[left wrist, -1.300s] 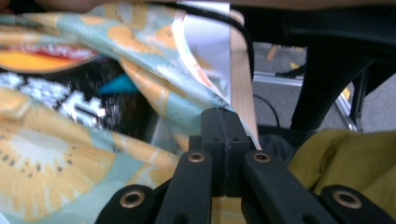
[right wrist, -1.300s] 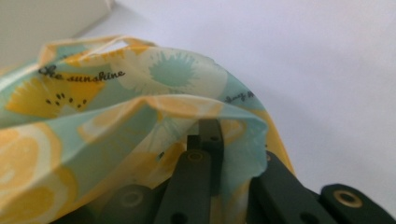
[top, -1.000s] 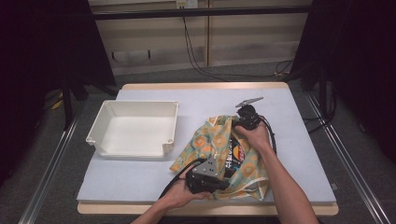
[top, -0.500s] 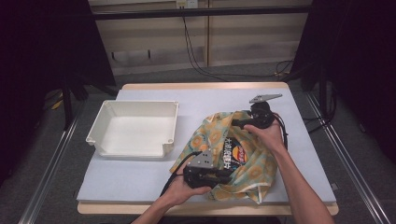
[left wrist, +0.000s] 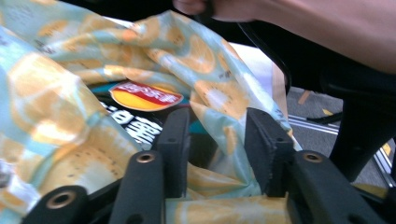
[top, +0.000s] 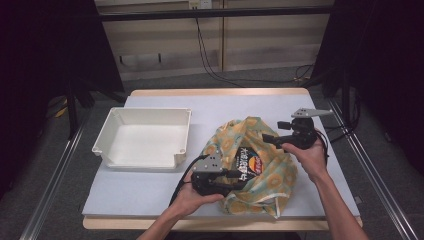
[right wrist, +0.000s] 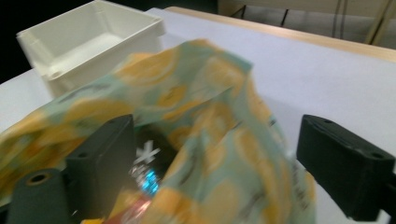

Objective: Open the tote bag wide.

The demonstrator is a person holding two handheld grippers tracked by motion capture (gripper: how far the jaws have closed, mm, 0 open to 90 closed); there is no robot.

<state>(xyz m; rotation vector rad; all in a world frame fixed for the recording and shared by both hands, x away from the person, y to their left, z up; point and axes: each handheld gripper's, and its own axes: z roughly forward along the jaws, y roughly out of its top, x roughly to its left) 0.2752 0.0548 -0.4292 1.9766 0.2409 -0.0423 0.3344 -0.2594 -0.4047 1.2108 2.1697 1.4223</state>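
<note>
A pale green cloth bag [top: 272,175] printed with orange slices lies at the table's front right, its mouth gaping. Inside it lies a black snack packet [top: 248,162] with a red and yellow logo. My left gripper [top: 235,175] is at the bag's near-left rim, pointing right. In the left gripper view a fold of the bag [left wrist: 205,60] stands between the parted jaws of that gripper [left wrist: 217,140], one jaw over the packet [left wrist: 140,100]. My right gripper [top: 270,138] is at the bag's far-right side, open. Its wide jaws [right wrist: 219,140] straddle the loose fabric [right wrist: 196,93].
An empty white tray [top: 150,111] stands on the left of the grey table [top: 240,107]; its corner [right wrist: 126,14] shows beyond the bag in the right gripper view. Cables trail from both grippers. The person's right forearm [left wrist: 303,23] crosses above the bag.
The right gripper has moved right and slightly toward the person, off the top of the bag. The left gripper has shifted right along the near rim, and the bag's mouth has spread wider.
</note>
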